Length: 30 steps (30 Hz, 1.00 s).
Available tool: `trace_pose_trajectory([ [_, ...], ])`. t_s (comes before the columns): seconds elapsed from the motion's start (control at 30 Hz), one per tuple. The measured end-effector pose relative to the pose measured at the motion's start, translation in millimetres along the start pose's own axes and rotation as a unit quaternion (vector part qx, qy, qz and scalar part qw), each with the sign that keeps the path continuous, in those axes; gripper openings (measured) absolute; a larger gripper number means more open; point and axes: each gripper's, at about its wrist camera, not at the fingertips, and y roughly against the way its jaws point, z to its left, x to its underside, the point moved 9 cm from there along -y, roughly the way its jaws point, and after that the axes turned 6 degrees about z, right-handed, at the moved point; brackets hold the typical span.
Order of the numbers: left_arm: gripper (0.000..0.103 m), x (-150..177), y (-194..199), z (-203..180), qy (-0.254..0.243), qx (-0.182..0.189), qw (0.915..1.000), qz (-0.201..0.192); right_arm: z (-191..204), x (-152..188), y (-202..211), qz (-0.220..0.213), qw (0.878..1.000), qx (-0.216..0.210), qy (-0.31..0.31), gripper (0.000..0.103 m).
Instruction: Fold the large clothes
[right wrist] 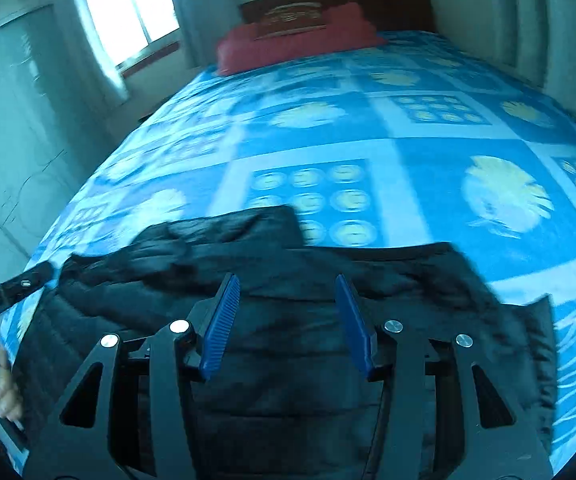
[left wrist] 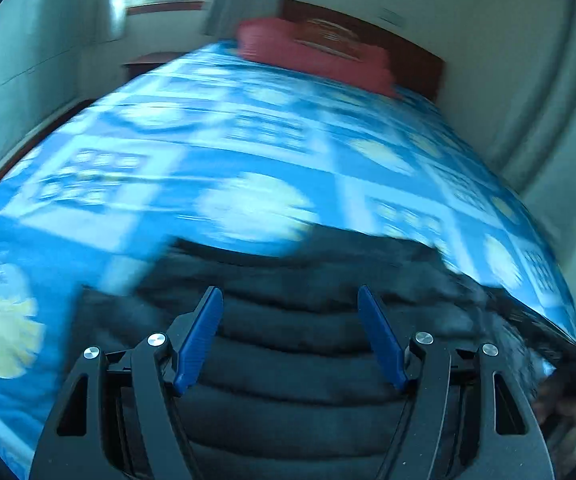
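both grippers hang above a black quilted jacket (right wrist: 288, 320) on the bed.

the left gripper (left wrist: 290, 296) and the right gripper (right wrist: 287, 284) both point slanting down at the jacket, blue pads apart and nothing between them. the jacket lies spread at the near edge of the blue patterned bedcover (right wrist: 407, 140), a red pillow (right wrist: 288, 44) far at the headboard.

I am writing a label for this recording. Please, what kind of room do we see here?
Most likely a bedroom in a home. A wide bed with a blue patterned bedspread fills the view, a red pillow lies against a dark wooden headboard, and a curtained window is beside it.
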Motion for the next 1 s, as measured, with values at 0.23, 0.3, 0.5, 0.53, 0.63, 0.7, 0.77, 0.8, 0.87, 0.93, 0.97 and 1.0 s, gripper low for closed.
trace_pose_trajectory([
  [0.23, 0.07, 27, -64, -18, -0.034, -0.042, 0.9974, 0.049, 15, 26, -60, 0.052, 0.998, 0.026, 0.035, 0.051],
  [0.3, 0.071, 29, -75, -18, -0.043, -0.057, 0.9962, 0.049, 12, 26, -67, 0.048, 0.998, 0.025, 0.031, 0.052],
  [0.5, 0.071, 30, -74, -20, -0.059, -0.069, 0.9941, 0.06, 7, 21, -47, 0.032, 0.999, 0.025, 0.022, 0.05],
  [0.53, 0.071, 30, -66, -20, -0.055, -0.059, 0.9949, 0.06, 0, 18, -33, 0.02, 1.0, 0.02, 0.011, 0.051],
  [0.63, 0.072, 27, -18, -2, -0.026, -0.034, 0.9988, 0.026, -37, 12, 1, -0.003, 0.999, 0.037, -0.013, 0.051],
  [0.7, 0.072, 28, -5, 19, -0.014, -0.053, 0.9984, 0.013, -65, 15, 9, -0.004, 0.998, 0.064, -0.022, 0.051],
  [0.77, 0.072, 33, -7, 50, -0.002, -0.081, 0.9966, 0.019, -92, 25, 0, 0.016, 0.996, 0.084, -0.036, 0.051],
  [0.8, 0.071, 37, -13, 57, 0.003, -0.076, 0.9967, 0.028, -99, 31, -6, 0.022, 0.996, 0.071, -0.045, 0.051],
  [0.87, 0.072, 41, -18, 59, -0.002, -0.077, 0.9967, 0.026, -104, 34, -12, 0.018, 0.997, 0.06, -0.051, 0.052],
  [0.93, 0.072, 45, -27, 55, -0.026, -0.1, 0.9944, 0.021, -105, 36, -22, 0.011, 0.997, 0.064, -0.046, 0.052],
  [0.97, 0.072, 47, -33, 55, -0.03, -0.108, 0.9936, 0.017, -105, 38, -24, 0.007, 0.997, 0.065, -0.047, 0.053],
  [1.0, 0.072, 48, -38, 55, -0.03, -0.109, 0.9935, 0.015, -105, 38, -26, 0.002, 0.997, 0.067, -0.048, 0.053],
])
